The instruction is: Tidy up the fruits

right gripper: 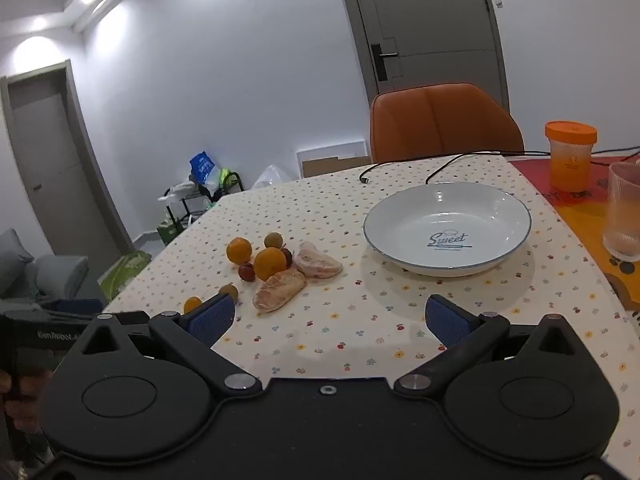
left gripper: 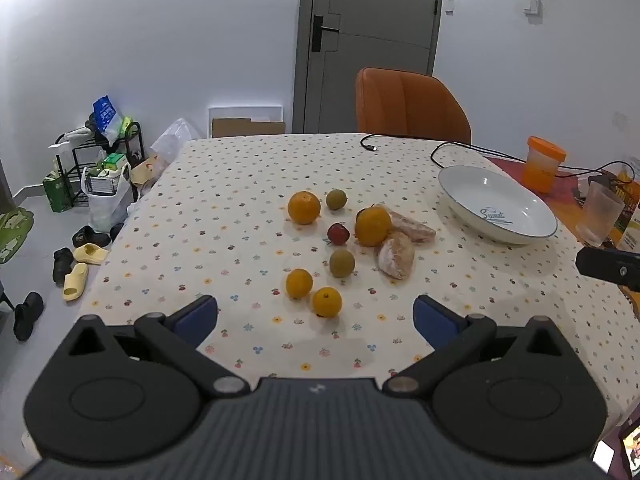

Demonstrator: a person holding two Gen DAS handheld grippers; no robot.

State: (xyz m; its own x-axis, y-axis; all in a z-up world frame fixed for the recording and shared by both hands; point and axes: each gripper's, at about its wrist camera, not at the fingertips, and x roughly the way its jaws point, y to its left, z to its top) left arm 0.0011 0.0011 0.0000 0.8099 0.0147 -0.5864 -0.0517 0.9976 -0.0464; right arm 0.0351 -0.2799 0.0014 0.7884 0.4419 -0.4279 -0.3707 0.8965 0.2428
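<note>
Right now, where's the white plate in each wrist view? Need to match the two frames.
Left wrist view: the white plate sits right of centre, on the tablecloth, to the right of the fruit pile.
Right wrist view: the white plate sits centre-right, nearer, its "Sweet" print readable; the fruit lies to its left.
Shared landmark: the orange-lidded jar, behind and to the right of the plate in both.

Open counter (right gripper: 360, 332) lies between the plate (right gripper: 448, 196) and the clustered fruit (right gripper: 269, 263); a glass (right gripper: 624, 216), an orange-lidded jar (right gripper: 570, 156) and cables (right gripper: 452, 164) crowd the plate's right and far sides.
</note>
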